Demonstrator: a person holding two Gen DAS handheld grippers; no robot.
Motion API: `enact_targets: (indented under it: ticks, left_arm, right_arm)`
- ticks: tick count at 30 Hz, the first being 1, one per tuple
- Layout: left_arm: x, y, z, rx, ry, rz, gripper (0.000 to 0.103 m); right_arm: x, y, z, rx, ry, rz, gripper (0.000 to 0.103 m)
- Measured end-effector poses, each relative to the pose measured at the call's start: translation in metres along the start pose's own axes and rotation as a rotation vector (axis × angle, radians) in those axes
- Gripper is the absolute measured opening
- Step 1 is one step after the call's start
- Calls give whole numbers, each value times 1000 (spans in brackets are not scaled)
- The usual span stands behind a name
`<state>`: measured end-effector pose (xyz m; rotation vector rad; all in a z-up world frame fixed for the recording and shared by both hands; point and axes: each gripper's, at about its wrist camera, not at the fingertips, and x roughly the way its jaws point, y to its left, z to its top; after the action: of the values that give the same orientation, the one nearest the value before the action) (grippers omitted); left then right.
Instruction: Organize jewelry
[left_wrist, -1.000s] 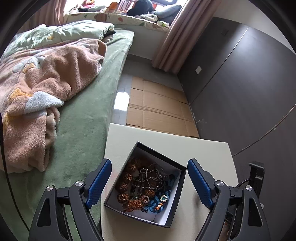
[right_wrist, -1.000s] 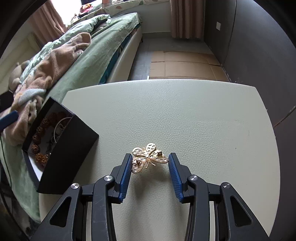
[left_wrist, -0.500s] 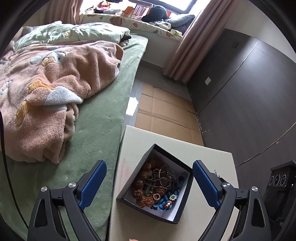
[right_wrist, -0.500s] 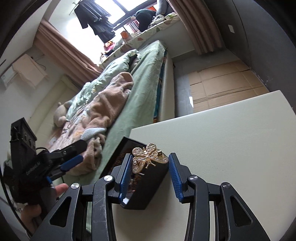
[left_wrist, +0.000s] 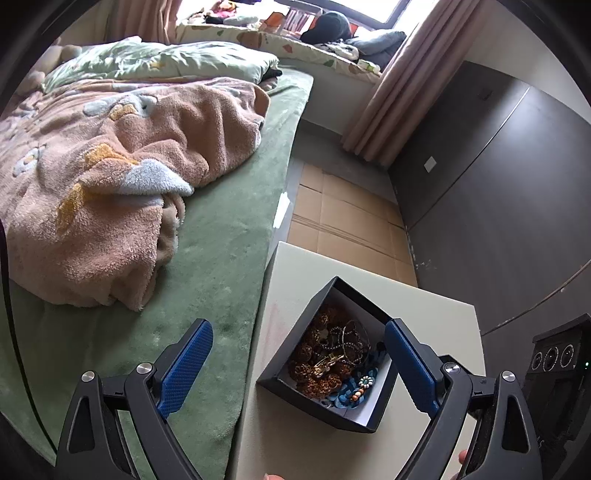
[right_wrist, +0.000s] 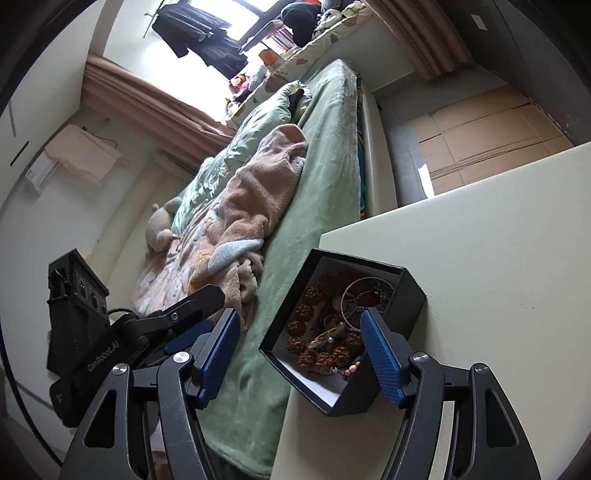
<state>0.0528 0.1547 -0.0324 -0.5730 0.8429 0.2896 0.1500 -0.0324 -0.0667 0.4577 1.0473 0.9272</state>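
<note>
A green bed with a pink blanket runs along the table's left edge. The left gripper hangs spread wide and empty, one finger over the bed, the other over the box's right wall. The black box stands at the table's left edge, near its front corner, holding brown beads, a silver chain and blue beadwork. The gold brooch lies on the beads inside the box. The right gripper has just been opening; it stands released above the box, with nothing between its pads. Cardboard covers the floor beyond the table's far edge.
</note>
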Motion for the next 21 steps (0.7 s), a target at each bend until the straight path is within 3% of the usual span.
enact_targets:
  ticks: [8, 11, 15, 18, 21]
  left_arm:
    - [-5, -22, -13, 79, 12, -10, 94]
    - [-9, -34, -20, 121, 16, -20, 94]
    - [-21, -53, -30, 193, -2, -43, 94]
    - [-33, -68, -37, 241, -25, -65, 94]
    - [-42, -78, -45, 263, -34, -94, 97]
  right_arm:
    - [-53, -17, -5, -8, -62, -98, 82]
    - [-67, -22, -7, -13, -71, -140, 92]
    - [-86, -28, -13, -8, -69, -177, 95]
    - [-101, -31, -20, -13, -79, -193, 103]
    - [-116, -31, -25, -18, -97, -230, 103]
